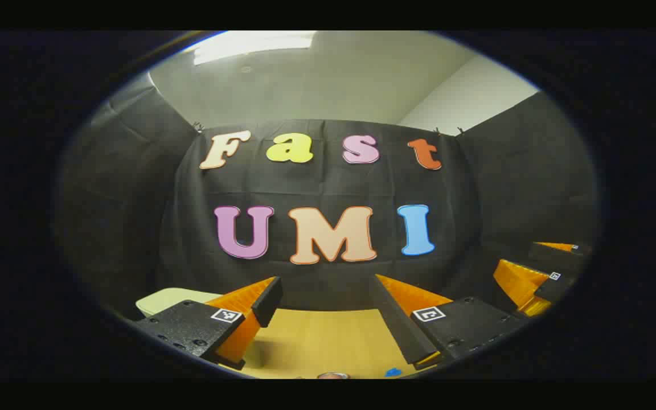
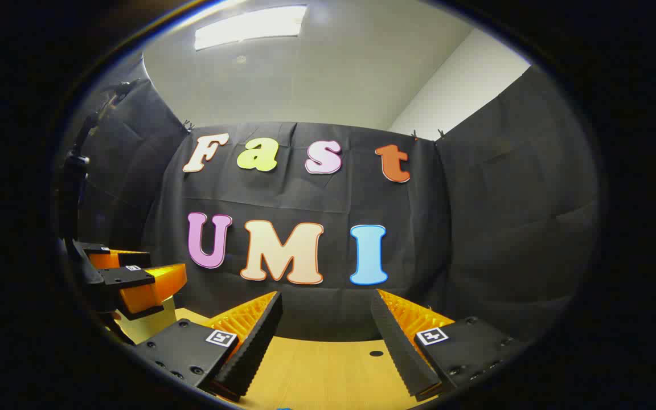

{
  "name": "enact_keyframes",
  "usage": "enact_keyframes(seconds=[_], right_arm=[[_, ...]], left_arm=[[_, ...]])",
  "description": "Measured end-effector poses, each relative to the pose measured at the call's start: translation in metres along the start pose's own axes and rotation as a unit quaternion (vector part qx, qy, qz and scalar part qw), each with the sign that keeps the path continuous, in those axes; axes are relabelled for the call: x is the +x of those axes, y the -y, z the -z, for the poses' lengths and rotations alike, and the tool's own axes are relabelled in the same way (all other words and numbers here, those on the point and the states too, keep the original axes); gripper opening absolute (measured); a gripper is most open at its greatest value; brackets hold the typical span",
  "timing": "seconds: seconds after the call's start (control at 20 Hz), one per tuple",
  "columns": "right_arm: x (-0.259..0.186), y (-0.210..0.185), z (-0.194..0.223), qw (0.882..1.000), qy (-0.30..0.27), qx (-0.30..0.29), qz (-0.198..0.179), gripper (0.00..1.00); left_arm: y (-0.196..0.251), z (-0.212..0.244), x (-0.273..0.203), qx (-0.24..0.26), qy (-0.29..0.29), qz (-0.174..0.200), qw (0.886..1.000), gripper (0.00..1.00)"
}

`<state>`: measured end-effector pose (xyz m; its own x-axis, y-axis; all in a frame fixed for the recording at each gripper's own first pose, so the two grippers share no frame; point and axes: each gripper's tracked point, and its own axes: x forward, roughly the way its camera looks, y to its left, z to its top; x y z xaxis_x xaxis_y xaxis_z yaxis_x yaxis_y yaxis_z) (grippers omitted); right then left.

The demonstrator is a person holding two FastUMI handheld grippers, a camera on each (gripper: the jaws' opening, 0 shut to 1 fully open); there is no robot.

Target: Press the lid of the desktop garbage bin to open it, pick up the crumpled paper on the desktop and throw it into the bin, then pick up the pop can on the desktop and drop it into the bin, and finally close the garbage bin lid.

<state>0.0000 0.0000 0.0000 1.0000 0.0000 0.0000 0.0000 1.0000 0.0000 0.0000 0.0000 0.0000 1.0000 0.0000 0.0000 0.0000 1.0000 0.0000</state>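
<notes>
In the left gripper view my left gripper (image 1: 326, 293) is held open above the wooden desktop (image 1: 322, 341), with nothing between its fingers. A pale bin (image 1: 171, 297) shows partly behind its left finger. At the bottom edge sits a small round metallic rim (image 1: 333, 375), perhaps the pop can's top. My right gripper (image 1: 533, 279) hangs at the far right. In the right gripper view my right gripper (image 2: 326, 307) is open and holds nothing. The left gripper (image 2: 134, 279) hovers at the left, above the pale bin (image 2: 146, 326). Whether the lid is up is hidden.
The booth's black cloth wall (image 1: 328, 188) closes off the back and both sides. A small blue item (image 1: 393, 372) lies at the desktop's near edge. A dark round hole (image 2: 376, 353) marks the desktop between the right gripper's fingers.
</notes>
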Motion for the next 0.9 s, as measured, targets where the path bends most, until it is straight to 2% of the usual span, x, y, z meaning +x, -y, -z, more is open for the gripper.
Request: enact_keyframes(seconds=[0.35, 0.55, 0.9], right_arm=[[0.008, 0.008, -0.004, 1.0, 0.0, 0.003, 0.019, 0.98], [0.011, 0.023, -0.002, 0.999, -0.015, 0.009, 0.04, 0.98], [0.012, 0.032, -0.013, 0.998, -0.004, 0.01, 0.061, 0.98]], left_arm=[[-0.014, -0.015, -0.001, 0.02, 0.018, -0.021, 0.999, 0.92], [-0.004, -0.024, 0.008, 0.028, 0.031, -0.001, 0.999, 0.92], [0.014, -0.006, 0.01, 0.004, -0.003, 0.017, 1.0, 0.93]])
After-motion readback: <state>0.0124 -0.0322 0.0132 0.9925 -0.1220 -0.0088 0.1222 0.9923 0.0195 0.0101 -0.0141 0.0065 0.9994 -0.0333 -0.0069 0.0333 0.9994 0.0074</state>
